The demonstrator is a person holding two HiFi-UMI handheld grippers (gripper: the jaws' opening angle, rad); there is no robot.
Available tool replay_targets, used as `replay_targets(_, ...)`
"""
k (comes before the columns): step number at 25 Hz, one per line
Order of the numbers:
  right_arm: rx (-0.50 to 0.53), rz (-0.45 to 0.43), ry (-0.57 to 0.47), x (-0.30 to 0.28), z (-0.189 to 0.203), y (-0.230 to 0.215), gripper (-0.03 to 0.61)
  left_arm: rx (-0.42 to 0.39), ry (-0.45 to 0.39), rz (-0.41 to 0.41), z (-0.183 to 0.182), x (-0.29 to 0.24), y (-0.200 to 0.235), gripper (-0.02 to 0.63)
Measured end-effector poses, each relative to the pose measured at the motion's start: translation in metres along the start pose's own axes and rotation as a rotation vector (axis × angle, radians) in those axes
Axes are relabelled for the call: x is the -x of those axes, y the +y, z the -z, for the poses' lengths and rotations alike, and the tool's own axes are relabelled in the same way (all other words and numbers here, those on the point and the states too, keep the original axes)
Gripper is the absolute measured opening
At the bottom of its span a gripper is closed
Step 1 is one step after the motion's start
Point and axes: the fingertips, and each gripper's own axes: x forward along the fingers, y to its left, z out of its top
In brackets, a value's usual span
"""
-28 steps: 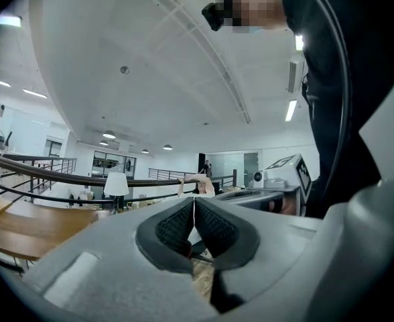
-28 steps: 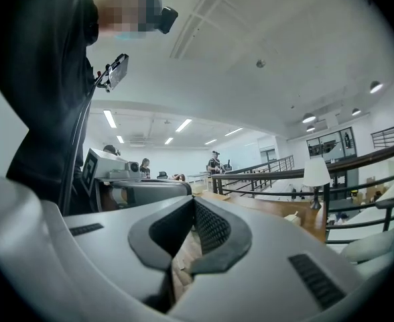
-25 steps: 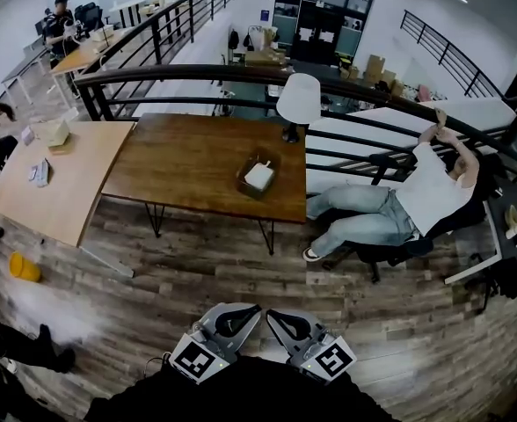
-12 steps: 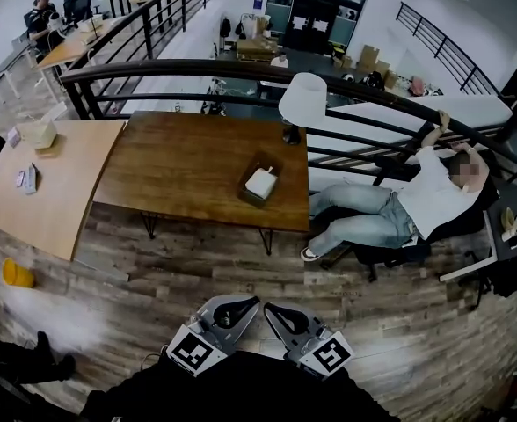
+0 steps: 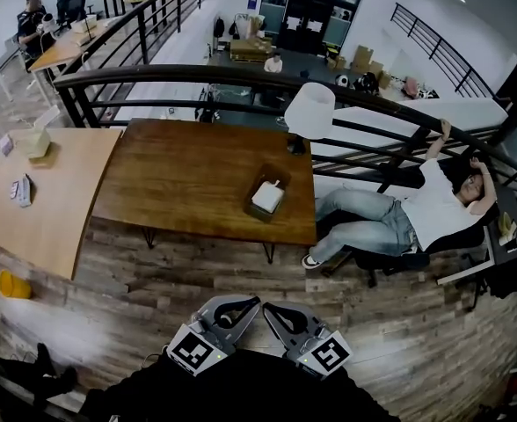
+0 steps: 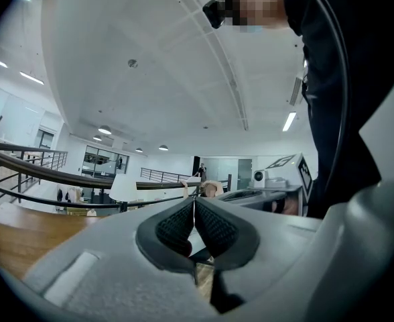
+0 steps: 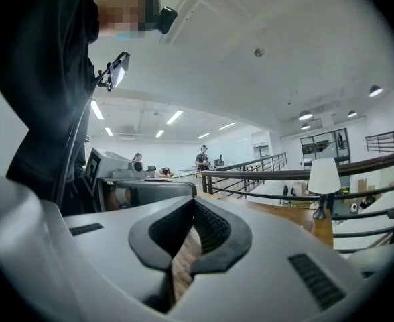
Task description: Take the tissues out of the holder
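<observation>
A dark wooden tissue holder [image 5: 260, 207] with white tissues [image 5: 268, 197] in it stands near the front right edge of the dark wooden table [image 5: 179, 174], far ahead of me. Both grippers hang low by my body, well short of the table and pointing toward it. My left gripper [image 5: 251, 302] is shut, its pads meeting with nothing between them; in its own view the left gripper [image 6: 194, 200] shows its jaws closed. My right gripper [image 5: 270, 309] is shut and empty too, and the right gripper [image 7: 192, 200] has its pads pressed together.
A white-shaded lamp [image 5: 309, 111] stands at the table's back right. A person [image 5: 421, 209] reclines in a chair right of the table. A lighter table [image 5: 43, 200] adjoins on the left. A black railing [image 5: 197, 73] runs behind. A yellow object [image 5: 14, 285] lies on the plank floor.
The table and holder have slid lower and slightly right in the head view and look nearer. Both grippers stay shut in the same low place.
</observation>
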Motion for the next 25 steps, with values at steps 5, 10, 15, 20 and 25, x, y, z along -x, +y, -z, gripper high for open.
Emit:
replay_targets(5,-0.008,0.013,0.013,-0.029,0.003,-0.007,0.005,0.001,-0.001,0.020,0.002,0.004,0.031,0.010)
replay_targets(10,-0.013,0.037,0.026,-0.042,0.006,-0.011,0.005,0.014,-0.005,0.032,0.001,0.008,0.050,0.010)
replay_targets(15,-0.025,0.063,0.047,-0.050,0.008,-0.022,0.005,0.026,0.001,0.044,0.006,0.006,0.062,0.010)
replay_targets(20,-0.023,0.069,0.044,-0.060,0.008,-0.037,0.005,0.034,0.004,0.033,0.007,0.002,0.075,0.010)
replay_targets(25,-0.022,0.051,0.040,-0.072,0.008,-0.049,0.005,0.016,0.019,0.014,0.009,-0.004,0.091,0.010)
